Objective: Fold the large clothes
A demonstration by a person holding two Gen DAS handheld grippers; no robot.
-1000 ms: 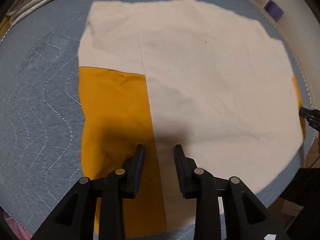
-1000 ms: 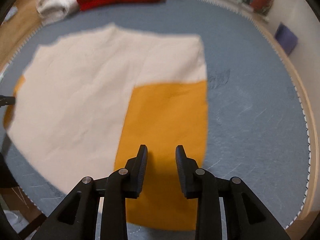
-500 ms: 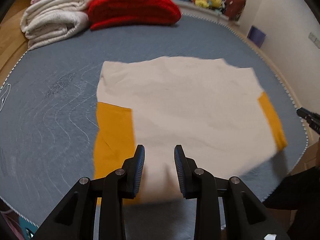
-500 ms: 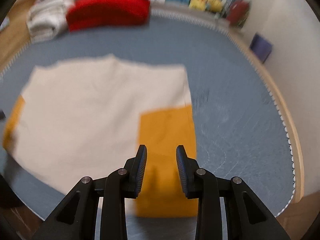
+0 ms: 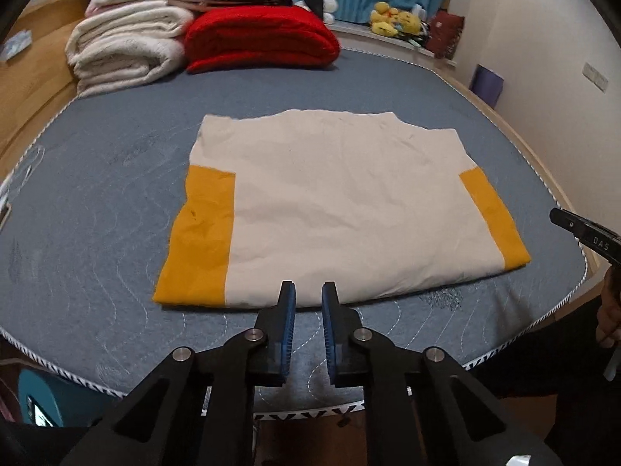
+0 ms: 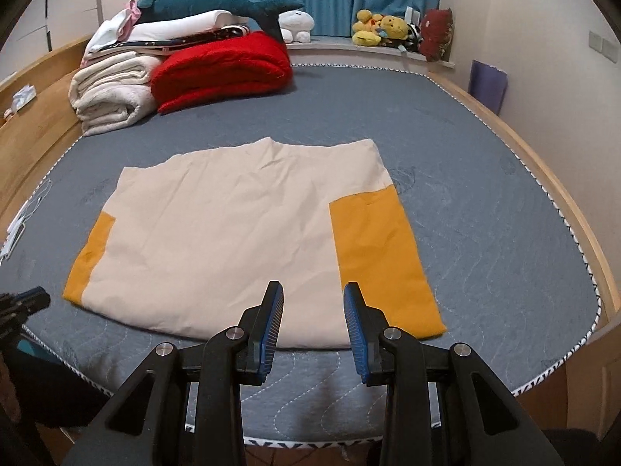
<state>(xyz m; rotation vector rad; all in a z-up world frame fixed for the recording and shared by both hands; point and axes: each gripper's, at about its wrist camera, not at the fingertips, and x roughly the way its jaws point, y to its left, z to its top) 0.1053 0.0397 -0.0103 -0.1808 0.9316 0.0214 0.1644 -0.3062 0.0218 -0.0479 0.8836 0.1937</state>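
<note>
The one readable mark is "DAS", white on the black arm of the right gripper (image 5: 582,231) at the right edge of the left wrist view; one folded cream cotton garment with two mustard-yellow side panels (image 5: 341,209) lies flat on the grey quilted mattress (image 5: 97,202); beyond the garment sit one red folded blanket (image 5: 260,37) and one cream folded blanket (image 5: 124,48); the left gripper (image 5: 308,295) hovers at the garment's near hem, jaws narrow and closing on nothing; the right gripper's jaws stand moderately apart, empty.

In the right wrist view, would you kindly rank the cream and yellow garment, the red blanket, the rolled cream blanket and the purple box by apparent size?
1. Cream and yellow garment, though nearest the camera.
2. Red blanket.
3. Rolled cream blanket.
4. Purple box.
</note>
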